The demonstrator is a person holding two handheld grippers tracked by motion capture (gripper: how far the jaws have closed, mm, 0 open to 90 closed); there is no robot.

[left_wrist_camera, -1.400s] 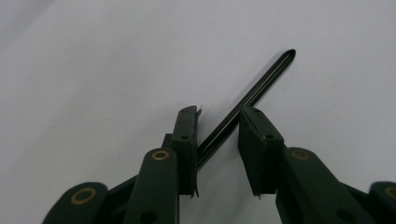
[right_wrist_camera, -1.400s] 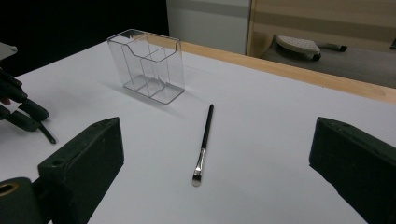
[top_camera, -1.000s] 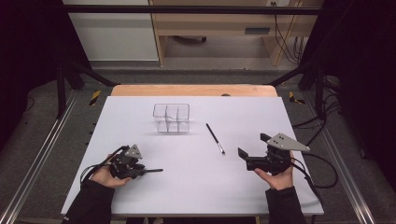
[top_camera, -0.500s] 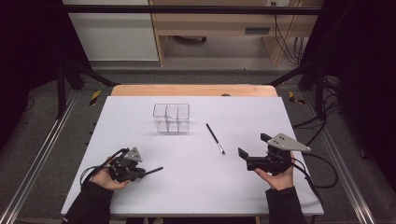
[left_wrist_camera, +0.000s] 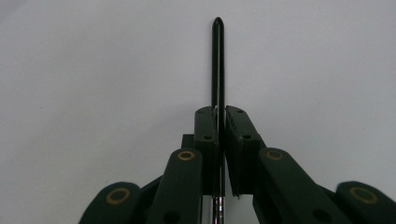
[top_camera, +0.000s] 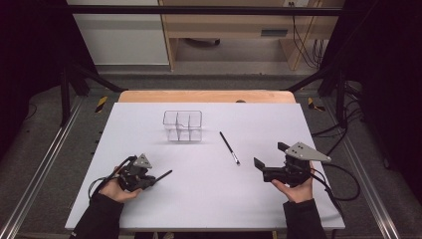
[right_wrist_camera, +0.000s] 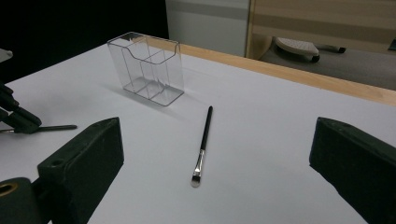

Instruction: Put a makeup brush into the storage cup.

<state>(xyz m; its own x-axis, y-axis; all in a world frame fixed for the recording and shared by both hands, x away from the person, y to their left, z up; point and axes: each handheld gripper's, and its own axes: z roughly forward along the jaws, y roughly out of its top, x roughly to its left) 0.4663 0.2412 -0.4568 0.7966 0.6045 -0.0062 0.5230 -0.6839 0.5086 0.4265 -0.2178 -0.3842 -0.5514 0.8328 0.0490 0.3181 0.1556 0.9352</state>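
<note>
My left gripper (top_camera: 151,179) rests low at the near left of the white table (top_camera: 209,199), shut on a thin black brush (top_camera: 164,175). In the left gripper view the jaws (left_wrist_camera: 222,119) pinch that brush's handle (left_wrist_camera: 218,60), which points straight ahead, and a silver ferrule (left_wrist_camera: 215,210) shows behind them. My right gripper (top_camera: 268,154) stands open at the near right with nothing between its jaws. A second black brush (top_camera: 230,148) with a silver ferrule lies loose on the table, ahead of the right gripper (right_wrist_camera: 217,156) in its own view, brush (right_wrist_camera: 203,140) tip toward me.
A clear plastic organizer (top_camera: 183,125) with several compartments stands upright at mid table, back left of the loose brush; the organizer (right_wrist_camera: 147,70) looks empty. A wooden strip (top_camera: 206,96) edges the table's far side. The left gripper (right_wrist_camera: 16,119) shows at the left edge of the right gripper view.
The held brush's free end has swung slightly toward the far side, and the left hand has shifted a little. The right gripper and the loose brush have not moved.
</note>
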